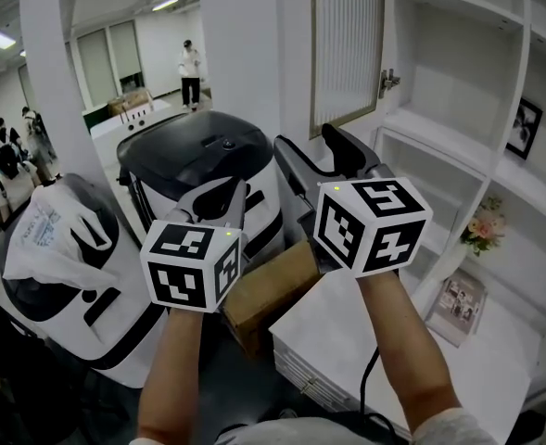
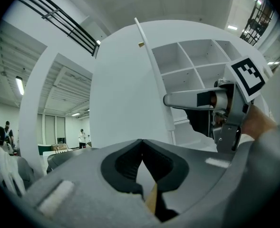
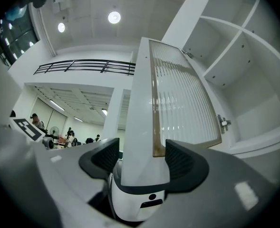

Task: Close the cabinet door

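The white cabinet door [image 1: 347, 49] with a ribbed glass pane stands open, hinged on the shelf unit [image 1: 458, 82]. My right gripper [image 1: 305, 139] is raised to the door's lower free corner. In the right gripper view the door's edge [image 3: 142, 127] runs down between the open jaws of that gripper [image 3: 142, 158]; the pads stand close on both sides, and I cannot tell if they touch. My left gripper [image 1: 226, 195] hangs lower left, shut on nothing. From the left gripper [image 2: 142, 148], the door's white back [image 2: 125, 89] and the right gripper [image 2: 178, 99] show.
A black-topped white machine [image 1: 198, 156] stands below the door. A cardboard box [image 1: 268, 290] lies by a white counter [image 1: 347, 341]. A white bag [image 1: 50, 230] is at the left. The shelves hold a photo frame [image 1: 526, 128] and flowers [image 1: 484, 228]. People stand far behind.
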`<state>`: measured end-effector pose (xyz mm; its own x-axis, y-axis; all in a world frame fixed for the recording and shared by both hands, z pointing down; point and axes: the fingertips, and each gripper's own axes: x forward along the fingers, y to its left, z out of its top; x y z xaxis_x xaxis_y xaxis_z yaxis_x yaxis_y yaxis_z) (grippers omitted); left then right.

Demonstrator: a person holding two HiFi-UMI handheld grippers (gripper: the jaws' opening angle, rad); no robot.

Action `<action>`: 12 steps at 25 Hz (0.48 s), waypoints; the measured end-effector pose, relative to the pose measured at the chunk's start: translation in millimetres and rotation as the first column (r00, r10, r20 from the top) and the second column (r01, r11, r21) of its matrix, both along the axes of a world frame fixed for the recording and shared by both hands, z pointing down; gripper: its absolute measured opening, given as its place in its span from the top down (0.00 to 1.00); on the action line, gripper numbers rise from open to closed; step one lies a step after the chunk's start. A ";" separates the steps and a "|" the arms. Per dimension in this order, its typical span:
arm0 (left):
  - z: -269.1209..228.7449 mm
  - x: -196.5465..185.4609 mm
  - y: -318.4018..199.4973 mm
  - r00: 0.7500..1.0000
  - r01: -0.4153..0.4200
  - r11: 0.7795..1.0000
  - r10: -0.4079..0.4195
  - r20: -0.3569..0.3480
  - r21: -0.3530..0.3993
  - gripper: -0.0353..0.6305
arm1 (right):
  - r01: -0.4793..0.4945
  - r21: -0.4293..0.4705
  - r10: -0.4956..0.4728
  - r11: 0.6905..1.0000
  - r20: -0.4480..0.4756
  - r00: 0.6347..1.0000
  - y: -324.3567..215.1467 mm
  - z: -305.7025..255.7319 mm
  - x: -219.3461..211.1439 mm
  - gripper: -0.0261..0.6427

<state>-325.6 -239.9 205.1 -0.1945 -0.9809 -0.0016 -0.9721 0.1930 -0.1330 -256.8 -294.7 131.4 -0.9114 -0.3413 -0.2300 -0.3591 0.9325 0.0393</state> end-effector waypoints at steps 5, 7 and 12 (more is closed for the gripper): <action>1.7 -0.1 -4.9 1.000 -0.014 1.000 0.014 0.003 -0.008 0.95 | -0.021 0.002 0.021 1.000 -0.013 1.000 -3.5 4.2 -3.6 0.53; 1.0 -0.3 -5.3 1.000 -0.026 1.000 0.026 0.010 -0.007 0.95 | -0.037 -0.004 0.037 0.999 -0.005 0.999 -6.0 3.7 -3.5 0.53; -1.0 -6.0 -8.1 0.998 -0.059 0.998 0.059 0.006 -0.006 0.95 | -0.083 -0.009 0.083 0.996 -0.005 0.997 -2.9 3.4 -7.9 0.53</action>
